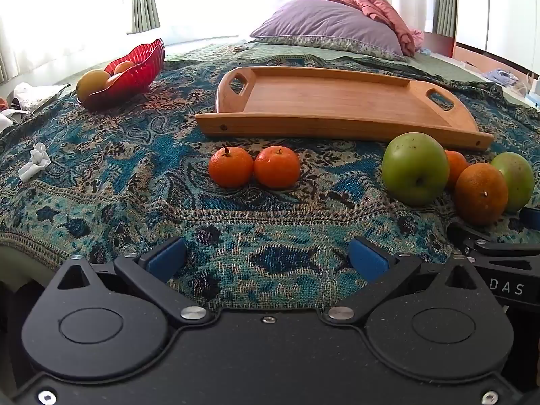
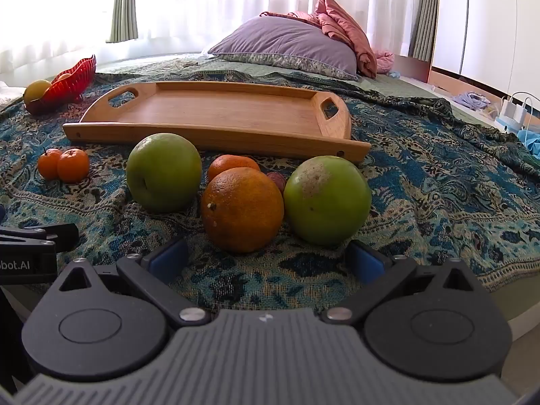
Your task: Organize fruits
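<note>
Two small mandarins lie side by side on the patterned blanket, ahead of my left gripper, which is open and holds nothing. In the right wrist view a big orange sits between two green apples, just beyond my open right gripper. A smaller orange and a dark reddish fruit hide behind them. The wooden tray lies bare behind the fruit. A red bowl at far left holds a yellow fruit and oranges.
A crumpled white tissue lies on the blanket at left. A purple pillow and pink bedding sit at the back. Papers lie past the left edge. Chargers and cables sit at right.
</note>
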Demonstrator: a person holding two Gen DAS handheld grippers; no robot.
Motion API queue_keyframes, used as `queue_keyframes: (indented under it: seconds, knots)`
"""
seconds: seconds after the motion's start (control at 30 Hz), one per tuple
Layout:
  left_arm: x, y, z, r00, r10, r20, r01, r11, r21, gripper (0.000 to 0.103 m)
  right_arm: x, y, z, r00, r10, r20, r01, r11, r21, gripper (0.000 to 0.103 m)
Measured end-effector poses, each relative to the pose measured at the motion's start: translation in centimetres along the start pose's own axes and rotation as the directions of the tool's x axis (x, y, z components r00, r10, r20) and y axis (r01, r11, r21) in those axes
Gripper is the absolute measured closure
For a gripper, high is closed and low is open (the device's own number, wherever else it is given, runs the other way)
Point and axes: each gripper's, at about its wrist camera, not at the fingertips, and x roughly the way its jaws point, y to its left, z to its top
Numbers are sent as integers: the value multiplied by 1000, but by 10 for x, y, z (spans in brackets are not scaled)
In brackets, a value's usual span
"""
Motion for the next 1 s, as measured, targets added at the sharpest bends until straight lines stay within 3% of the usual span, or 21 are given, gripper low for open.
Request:
queue_keyframes:
  seconds: [1.0]
  knots:
    - [1, 1, 0, 1000, -1, -10, 1, 1000, -1, 0, 0, 2, 0, 1000, -8, -2, 8, 1000, -6, 0]
